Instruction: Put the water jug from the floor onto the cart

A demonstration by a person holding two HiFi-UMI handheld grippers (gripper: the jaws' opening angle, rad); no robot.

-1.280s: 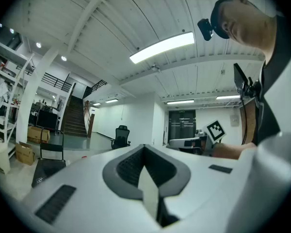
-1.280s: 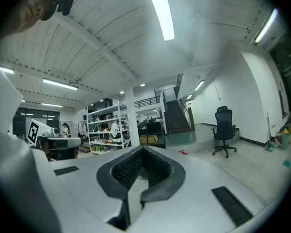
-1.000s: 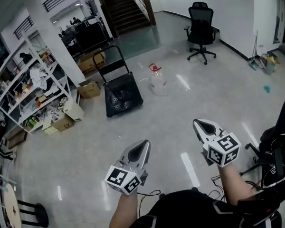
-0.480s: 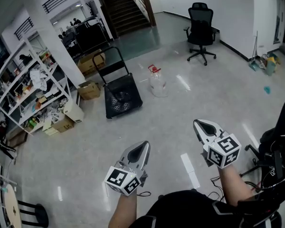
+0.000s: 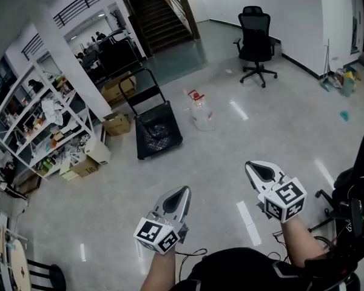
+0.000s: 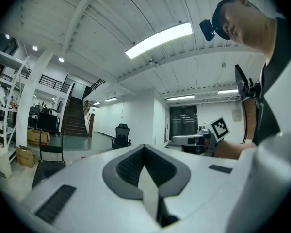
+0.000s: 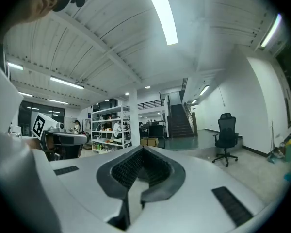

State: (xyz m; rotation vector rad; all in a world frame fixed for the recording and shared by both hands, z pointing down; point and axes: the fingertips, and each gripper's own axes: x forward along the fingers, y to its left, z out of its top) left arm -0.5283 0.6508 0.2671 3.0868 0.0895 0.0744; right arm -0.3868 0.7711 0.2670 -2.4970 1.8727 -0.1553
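A clear water jug [image 5: 201,113] with a red cap and handle stands on the grey floor far ahead. Just left of it lies a black flat cart [image 5: 157,134] with an upright black handle [image 5: 139,83]. Both grippers are held level low in the head view, far short of the jug. My left gripper [image 5: 181,193] is shut with nothing in it, and its jaws [image 6: 145,152] meet at the tip. My right gripper [image 5: 253,165] is shut and empty too, seen also in its own view [image 7: 143,154]. In both gripper views the jug is hidden.
A black office chair [image 5: 255,41] stands at the back right. White shelves [image 5: 42,126] full of goods line the left, with cardboard boxes [image 5: 116,123] on the floor by a white pillar [image 5: 73,59]. Stairs [image 5: 161,17] rise behind. Another chair base [image 5: 346,205] sits at my right.
Both grippers have moved forward across the floor, and the jug and cart sit slightly higher in the head view. Both grippers stay shut.
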